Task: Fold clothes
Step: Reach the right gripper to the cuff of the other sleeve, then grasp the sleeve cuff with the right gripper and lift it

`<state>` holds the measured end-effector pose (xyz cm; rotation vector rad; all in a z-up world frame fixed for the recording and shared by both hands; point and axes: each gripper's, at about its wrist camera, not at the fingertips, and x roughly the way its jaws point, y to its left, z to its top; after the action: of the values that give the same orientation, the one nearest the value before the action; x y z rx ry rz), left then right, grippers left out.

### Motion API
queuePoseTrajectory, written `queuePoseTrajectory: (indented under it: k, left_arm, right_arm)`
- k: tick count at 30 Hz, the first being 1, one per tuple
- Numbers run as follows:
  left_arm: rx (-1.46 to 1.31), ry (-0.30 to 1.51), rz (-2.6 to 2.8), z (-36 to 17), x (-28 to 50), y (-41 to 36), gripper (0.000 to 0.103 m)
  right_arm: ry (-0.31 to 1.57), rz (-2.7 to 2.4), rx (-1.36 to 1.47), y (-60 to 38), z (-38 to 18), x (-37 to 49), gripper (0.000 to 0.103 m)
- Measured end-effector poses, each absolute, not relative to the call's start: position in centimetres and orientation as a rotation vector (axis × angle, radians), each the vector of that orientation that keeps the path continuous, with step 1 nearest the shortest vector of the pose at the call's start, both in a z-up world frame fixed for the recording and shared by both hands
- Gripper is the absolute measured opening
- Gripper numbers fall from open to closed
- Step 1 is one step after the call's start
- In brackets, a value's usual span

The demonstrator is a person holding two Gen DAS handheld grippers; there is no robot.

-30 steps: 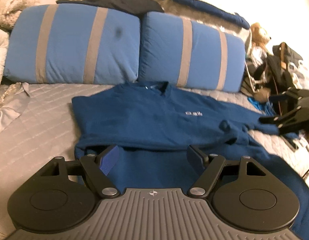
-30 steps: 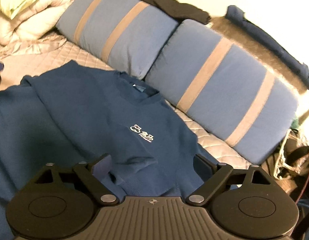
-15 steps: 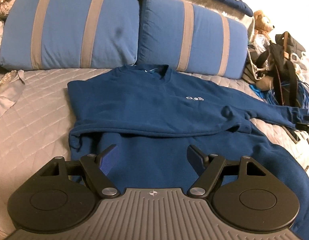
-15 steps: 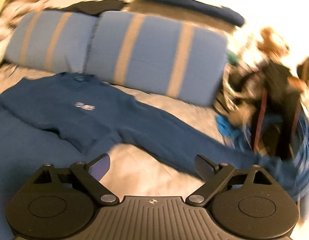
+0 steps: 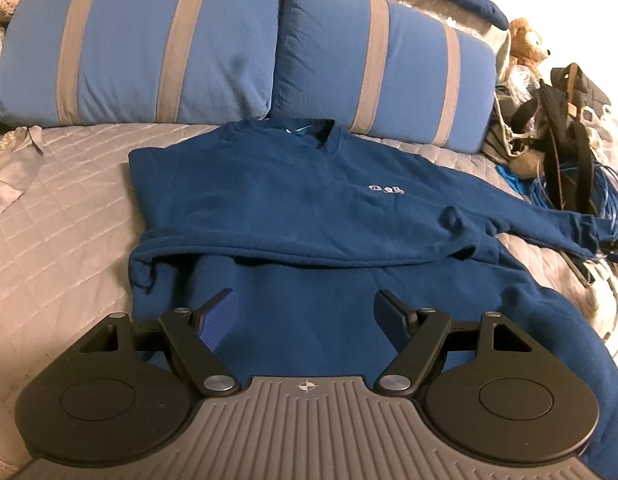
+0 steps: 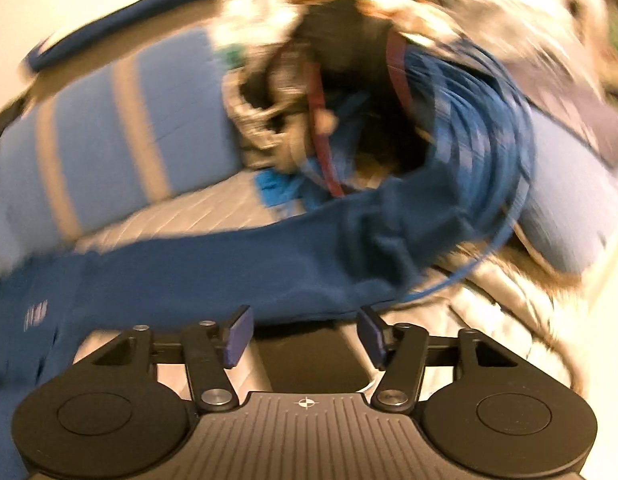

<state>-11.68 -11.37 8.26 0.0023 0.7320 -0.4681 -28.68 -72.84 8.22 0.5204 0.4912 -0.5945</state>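
Navy fleece fills the near ground under the left gripper (image 5: 305, 312), which tilts downward over the lower part of the sweatshirt (image 5: 293, 208) with its jaws spread wide and nothing between the blue pads (image 5: 217, 320). That sweatshirt lies front up on the quilted grey bedcover (image 5: 61, 216), collar toward two blue pillows with grey stripes (image 5: 157, 48), its lower half doubled up beneath the chest. Compared with a second ago, this view has barely changed, though the other gripper no longer shows at its right edge. The right gripper (image 6: 305, 334) has swung a long way rightward and rolled since then, and its picture is smeared with motion; its jaws have just been closing and now stand about half apart, with nothing gripped and a dark flat object (image 6: 313, 360) of unclear kind below the gap. Just beyond its tips runs the outstretched sleeve (image 6: 229, 264), its cuff lying against a coil of blue cable (image 6: 481, 128). Only the left view shows the whole garment, its small white chest logo (image 5: 385, 189) and a teddy bear (image 5: 527, 40) past the pillows; only the right view shows the cuff up close.
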Motion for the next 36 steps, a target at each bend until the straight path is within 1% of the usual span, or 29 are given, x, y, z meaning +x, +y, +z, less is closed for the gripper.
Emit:
queuePoseTrajectory:
  k: [4, 6, 9, 16, 20, 22, 24, 26, 36]
  left_arm:
    - [-0.013, 0.754, -0.481, 8.1, -11.3, -11.3, 0.075]
    - [-0.032, 0.773, -0.491, 7.9, -11.0, -11.2, 0.075]
    - [-0.060, 0.788, -0.499, 7.8, -10.8, -11.1, 0.075]
    - [-0.118, 0.796, -0.513, 7.6, -10.6, -10.3, 0.075]
    - [-0.149, 0.801, -0.523, 7.5, -10.4, -10.0, 0.075]
    - [-0.157, 0.801, -0.525, 7.5, -10.4, -9.9, 0.075]
    - [-0.163, 0.801, -0.526, 7.5, -10.4, -9.9, 0.075]
    - [-0.164, 0.799, -0.526, 7.5, -10.4, -9.9, 0.075]
    - [-0.192, 0.800, -0.542, 7.3, -10.3, -9.5, 0.075]
  right_arm:
    - [0.413, -0.645, 0.772, -76.9, 6.2, -29.5, 0.048]
    - [0.393, -0.652, 0.827, -78.1, 5.4, -29.6, 0.042]
    - [0.376, -0.658, 0.879, -79.4, 4.4, -29.5, 0.038]
    - [0.374, -0.688, 0.904, -80.1, 3.2, -29.3, 0.036]
    - [0.379, -0.693, 0.871, -80.1, 3.3, -28.7, 0.036]
    - [0.387, -0.703, 0.857, -80.1, 3.3, -28.4, 0.032]
    - [0.403, -0.713, 0.841, -80.1, 3.4, -28.0, 0.017]
    - [0.424, -0.720, 0.808, -80.0, 3.8, -27.5, 0.011]
    - [0.470, -0.588, 0.498, -74.8, 9.4, -23.5, 0.009]
